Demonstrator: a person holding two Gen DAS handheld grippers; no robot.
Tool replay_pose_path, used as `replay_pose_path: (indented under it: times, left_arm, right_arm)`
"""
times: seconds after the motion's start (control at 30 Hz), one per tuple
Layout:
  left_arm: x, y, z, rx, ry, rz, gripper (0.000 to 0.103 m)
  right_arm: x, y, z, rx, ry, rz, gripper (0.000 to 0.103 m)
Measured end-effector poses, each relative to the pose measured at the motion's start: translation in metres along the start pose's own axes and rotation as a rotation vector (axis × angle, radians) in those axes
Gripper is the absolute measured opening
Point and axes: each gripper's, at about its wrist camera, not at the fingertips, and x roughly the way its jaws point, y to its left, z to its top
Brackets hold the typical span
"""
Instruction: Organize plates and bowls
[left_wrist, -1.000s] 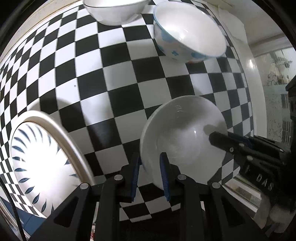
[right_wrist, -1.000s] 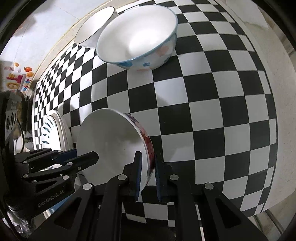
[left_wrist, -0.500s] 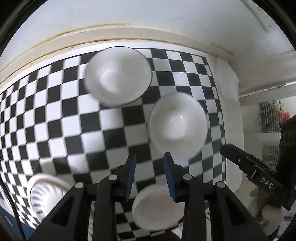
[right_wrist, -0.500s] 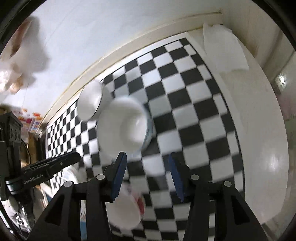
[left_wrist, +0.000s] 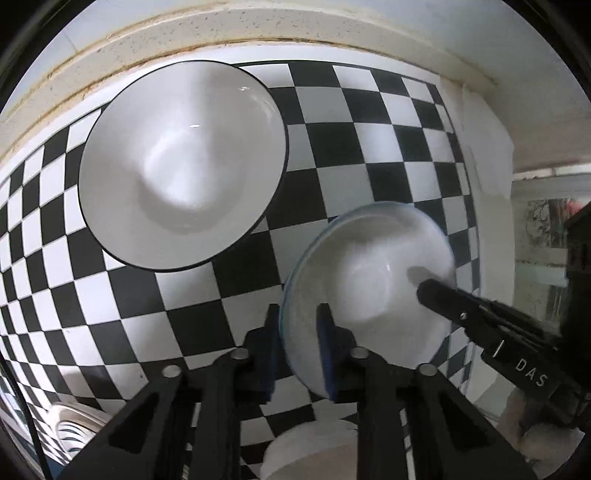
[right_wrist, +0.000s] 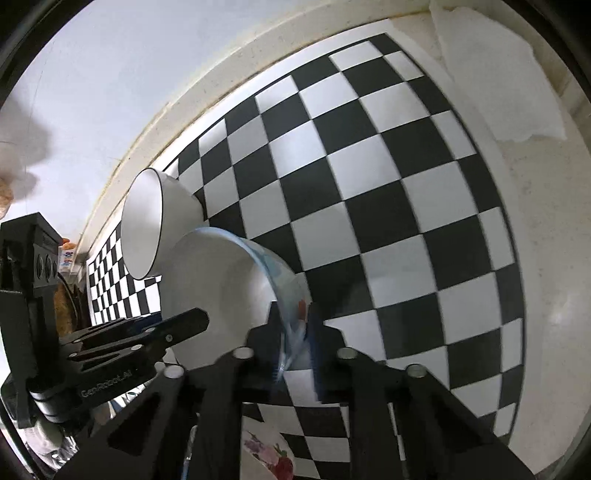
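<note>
Blue-rimmed bowl (left_wrist: 369, 291): near checkered cloth's (left_wrist: 192, 332) right edge, rim clamped by left gripper (left_wrist: 297, 347) and right gripper (right_wrist: 291, 343) on opposite sides. Black-rimmed bowl (left_wrist: 181, 162): by cloth's back edge, apart.

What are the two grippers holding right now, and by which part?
Both hold the blue-rimmed bowl by its rim, on opposite sides: the left gripper and the right gripper each have one finger inside the wall and one outside.
</note>
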Motion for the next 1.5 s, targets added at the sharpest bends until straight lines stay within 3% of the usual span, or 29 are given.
replay_pose_path:
  times: [0.27, 0.5, 0.93, 1.27, 1.5]
  left_arm:
    - [-0.006, -0.001, -0.002, 0.003, -0.02, 0.023, 0.015]
    - [-0.041, -0.002, -0.017, 0.028, -0.087, 0.014, 0.015]
    - [-0.105, -0.001, -0.072, 0.06, -0.175, -0.039, 0.015]
    - [-0.087, 0.0, -0.131, 0.096, -0.112, -0.036, 0.015]
    - [-0.057, 0.0, -0.148, 0.105, -0.049, -0.019, 0.015]
  right_arm:
    - [-0.002, 0.01, -0.002, -0.039, -0.018, -0.033, 0.011]
    - [-0.023, 0.024, -0.014, -0.07, -0.051, -0.04, 0.009]
    - [-0.094, 0.061, -0.078, -0.111, -0.158, -0.035, 0.009]
    - [-0.094, 0.057, -0.153, -0.078, -0.131, -0.045, 0.01]
    - [-0.068, 0.04, -0.179, -0.045, -0.082, -0.065, 0.01]
